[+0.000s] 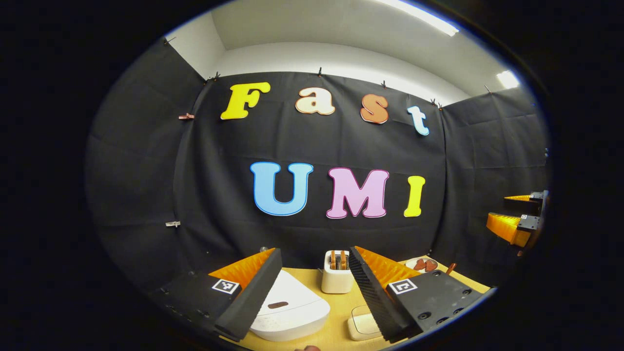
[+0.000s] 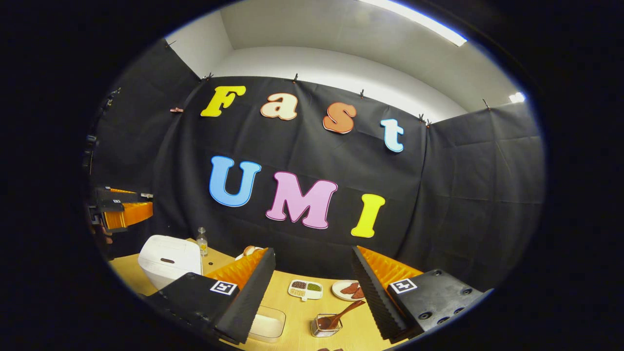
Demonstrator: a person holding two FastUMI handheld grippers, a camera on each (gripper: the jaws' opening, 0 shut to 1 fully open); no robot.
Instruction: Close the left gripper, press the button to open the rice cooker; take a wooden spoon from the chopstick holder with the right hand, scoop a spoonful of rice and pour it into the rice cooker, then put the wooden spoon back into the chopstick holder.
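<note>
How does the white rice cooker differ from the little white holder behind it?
The rice cooker is wide, low and rounded, lid closed; the chopstick holder is narrow, upright and open-topped, with wooden handles sticking out. The cooker lies nearer the left hand-held gripper. Both are white and stand on the wooden table.

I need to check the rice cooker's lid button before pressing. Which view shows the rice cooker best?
The left gripper view: the rice cooker lies close below, between the left gripper's fingers, lid shut, button facing up. The right gripper view shows it farther off at the left.
</note>
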